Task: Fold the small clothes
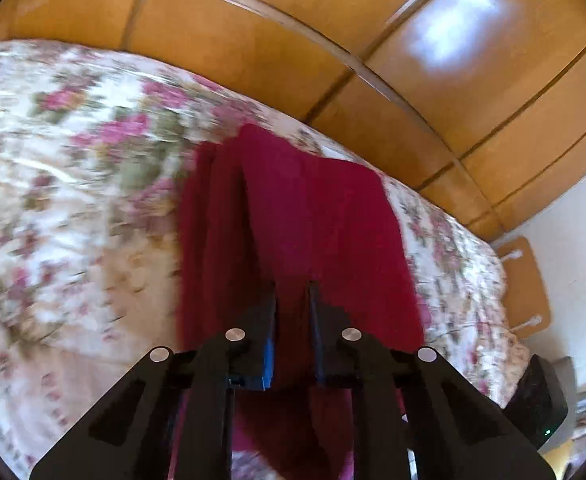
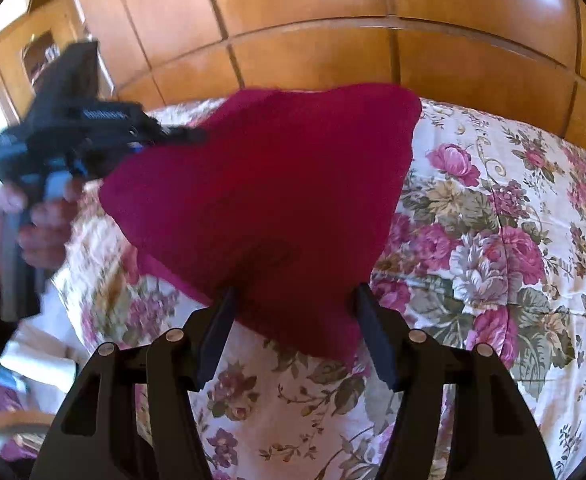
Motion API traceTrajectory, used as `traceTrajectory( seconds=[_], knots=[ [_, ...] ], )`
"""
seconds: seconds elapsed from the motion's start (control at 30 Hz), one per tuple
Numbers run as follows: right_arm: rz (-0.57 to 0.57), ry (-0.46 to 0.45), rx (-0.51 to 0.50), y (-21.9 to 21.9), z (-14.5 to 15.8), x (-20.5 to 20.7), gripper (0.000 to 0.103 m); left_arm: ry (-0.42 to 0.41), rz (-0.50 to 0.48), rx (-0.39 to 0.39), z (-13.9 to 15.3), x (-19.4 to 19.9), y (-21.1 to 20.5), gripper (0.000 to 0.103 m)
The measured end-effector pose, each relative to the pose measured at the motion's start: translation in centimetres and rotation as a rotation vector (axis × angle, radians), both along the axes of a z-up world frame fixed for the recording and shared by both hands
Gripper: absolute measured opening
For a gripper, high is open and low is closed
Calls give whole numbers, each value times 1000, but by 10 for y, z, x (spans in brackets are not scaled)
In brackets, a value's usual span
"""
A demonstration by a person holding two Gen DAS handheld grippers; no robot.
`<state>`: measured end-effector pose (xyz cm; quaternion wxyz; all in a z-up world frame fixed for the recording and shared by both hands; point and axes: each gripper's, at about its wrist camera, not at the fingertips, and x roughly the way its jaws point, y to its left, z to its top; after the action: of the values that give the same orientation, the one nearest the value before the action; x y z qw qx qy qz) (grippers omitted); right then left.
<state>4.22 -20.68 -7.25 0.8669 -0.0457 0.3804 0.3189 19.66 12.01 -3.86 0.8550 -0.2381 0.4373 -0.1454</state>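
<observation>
A dark red knitted garment point(image 1: 301, 208) drapes over the floral bedspread, partly lifted. My left gripper point(image 1: 292, 292) is shut on a fold of it, the red cloth pinched between the narrow gap of its fingers. In the right wrist view the same left gripper point(image 2: 197, 135), held by a person's hand point(image 2: 41, 224), pulls a corner of the red garment point(image 2: 273, 184) up and to the left. My right gripper point(image 2: 295, 294) stands open over the garment's near edge; its fingers straddle the cloth without pressing on it.
The floral bedspread point(image 2: 493, 240) covers the whole bed point(image 1: 73, 160). A wooden wardrobe point(image 2: 333, 40) with panelled doors stands right behind it point(image 1: 413, 60). A small wooden bedside unit point(image 1: 525, 280) and a dark object point(image 1: 541, 400) are at the bed's right side.
</observation>
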Motion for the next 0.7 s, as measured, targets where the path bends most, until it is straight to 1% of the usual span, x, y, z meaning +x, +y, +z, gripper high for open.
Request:
traceTrajectory(
  seconds=[0.07,0.1,0.13,0.17,0.2,0.23,0.27,0.3,0.37,0.4,0.47,0.53,0.57,0.6,0.67,0.7],
  knots=[
    [6,16,-1,1,-9,-2,62,25,40,42,-13,-11,9,14],
    [12,33,7,2,-15,-3,62,60,58,68,-26,-13,13,14],
    [16,32,1,5,-18,-3,62,73,63,61,-32,-13,17,14],
    [17,21,-13,9,-20,-4,64,73,75,37,-36,-13,21,16],
    [18,2,-35,14,-22,-6,65,70,103,13,-37,-14,25,27],
    [18,-8,-48,17,-22,-7,67,78,124,15,-36,-15,26,33],
    [17,-13,-57,17,-22,-8,68,84,150,25,-33,-16,28,44],
    [17,-17,-67,18,-22,-9,68,83,172,35,-28,-17,28,45],
    [31,-30,-94,16,-20,-12,67,28,199,62,-10,-25,26,45],
    [36,-29,-104,14,-19,-12,67,-14,202,86,0,-30,23,45],
    [53,-6,-91,3,-13,-12,67,-108,193,120,23,-38,12,45],
    [63,25,-42,-13,-1,-10,66,-184,169,160,38,-46,-1,45],
    [53,25,-16,-21,7,-9,66,-221,153,191,44,-49,-9,45],
    [43,24,0,-26,13,-8,66,-241,142,209,46,-48,-16,45],
    [0,30,72,-42,31,2,66,-284,104,256,49,-46,-34,45],
    [-27,33,120,-49,41,10,66,-289,89,277,48,-43,-42,45]
  ],
)
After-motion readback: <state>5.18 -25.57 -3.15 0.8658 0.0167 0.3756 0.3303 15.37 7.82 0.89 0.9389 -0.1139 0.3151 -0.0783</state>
